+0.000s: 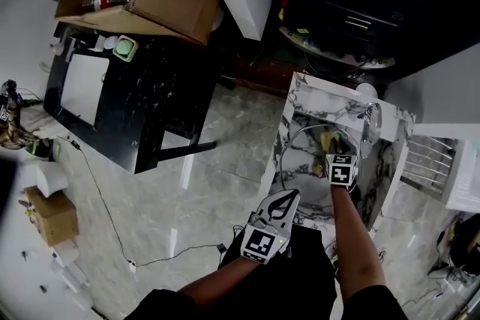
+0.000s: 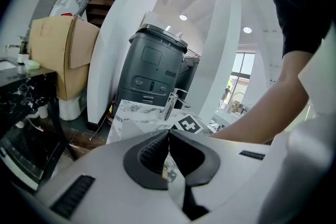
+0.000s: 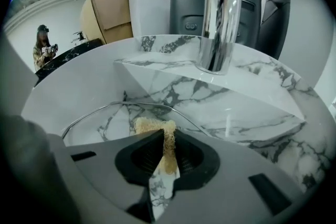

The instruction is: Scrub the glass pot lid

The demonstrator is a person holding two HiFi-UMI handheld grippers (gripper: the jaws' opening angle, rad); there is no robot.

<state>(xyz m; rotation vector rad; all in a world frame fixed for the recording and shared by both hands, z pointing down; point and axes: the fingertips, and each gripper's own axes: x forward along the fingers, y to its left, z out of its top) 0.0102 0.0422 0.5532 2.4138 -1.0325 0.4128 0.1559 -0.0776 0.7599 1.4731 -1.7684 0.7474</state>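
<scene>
Glass pot lid (image 3: 105,120) sits down in the marble sink (image 3: 252,92), below the chrome faucet (image 3: 218,13). I can't tell whether it lies flat or leans on the basin wall. My right gripper (image 3: 167,136) is clamped narrow on a tan, fibrous scrub pad (image 3: 149,126), which pokes out past the jaw tips right at the lid's metal rim. Whether pad and glass are touching, I can't make out.

In the head view the right gripper (image 1: 335,150) reaches into the basin over the lid (image 1: 307,161). My left gripper (image 1: 285,200) hangs back at the sink's near edge, well clear of the lid. Its own view shows the jaws of the left gripper (image 2: 169,136) brought together on nothing.

I judge this to be the scrubbing step itself, at or near its start. Next I need to press the pad onto the glass and work it across. Nothing holds the lid, so it may skate. Light pressure seems wise, or the left gripper could come in to pin the rim.
</scene>
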